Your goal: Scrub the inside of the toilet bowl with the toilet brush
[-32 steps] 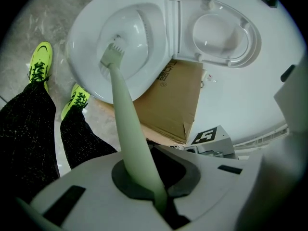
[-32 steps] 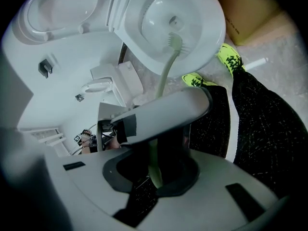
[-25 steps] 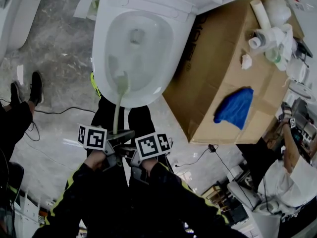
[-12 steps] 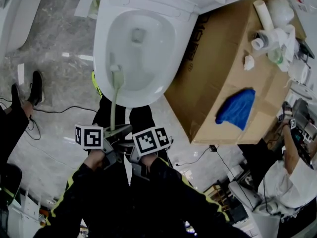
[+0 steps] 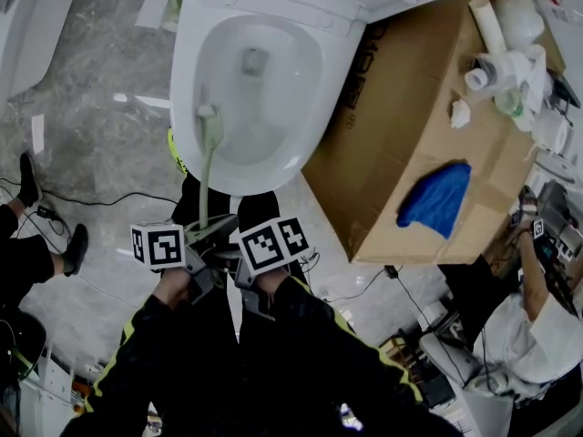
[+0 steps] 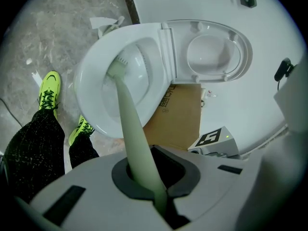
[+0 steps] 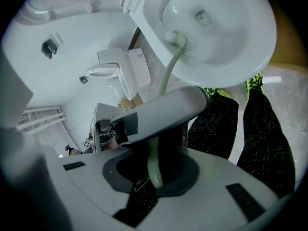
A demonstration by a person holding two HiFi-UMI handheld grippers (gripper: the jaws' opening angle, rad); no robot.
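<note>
Pale-green plastic toilet brush (image 5: 209, 118) has slid farther up the left inner wall of the white ceramic toilet bowl (image 5: 182, 80). Scrubbing looks under way, with the left gripper (image 6: 149, 182) and right gripper (image 7: 154, 174) fingers both pinching its handle.

No legible text; dark print on cardboard box (image 5: 410, 126) side too blurred to read.

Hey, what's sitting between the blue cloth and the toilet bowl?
Only bare cardboard: the cloth lies on a box standing right beside the bowl. The head view shows it.
</note>
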